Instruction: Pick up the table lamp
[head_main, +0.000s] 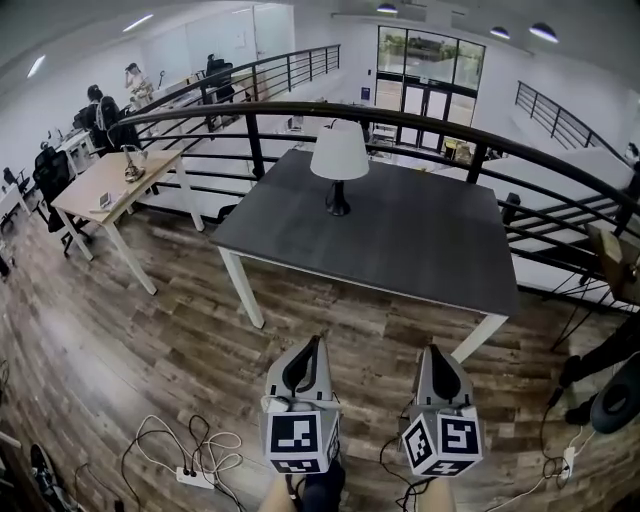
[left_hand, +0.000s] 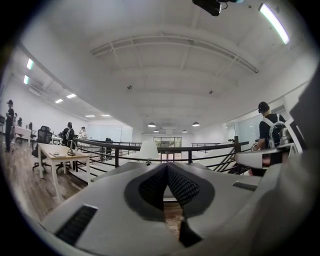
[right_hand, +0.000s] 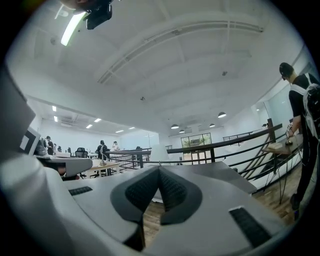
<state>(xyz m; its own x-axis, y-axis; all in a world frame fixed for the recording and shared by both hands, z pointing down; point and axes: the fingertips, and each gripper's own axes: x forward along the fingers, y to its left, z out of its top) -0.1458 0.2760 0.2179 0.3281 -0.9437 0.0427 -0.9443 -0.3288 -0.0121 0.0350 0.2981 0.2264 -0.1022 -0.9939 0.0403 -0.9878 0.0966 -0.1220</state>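
Nothing of the pick-up is done yet: the left gripper (head_main: 318, 345) and the right gripper (head_main: 433, 352) are both clenched on nothing, well short of the square dark grey table (head_main: 400, 250), where the white-shaded table lamp with a black base (head_main: 339, 165) stands upright and untouched toward the far edge (approach, opening and grasp all seem left). A light wooden desk (head_main: 105, 185) stands at left on the brown plank floor (head_main: 130, 330), and a curved black metal railing (head_main: 560, 160) runs behind.
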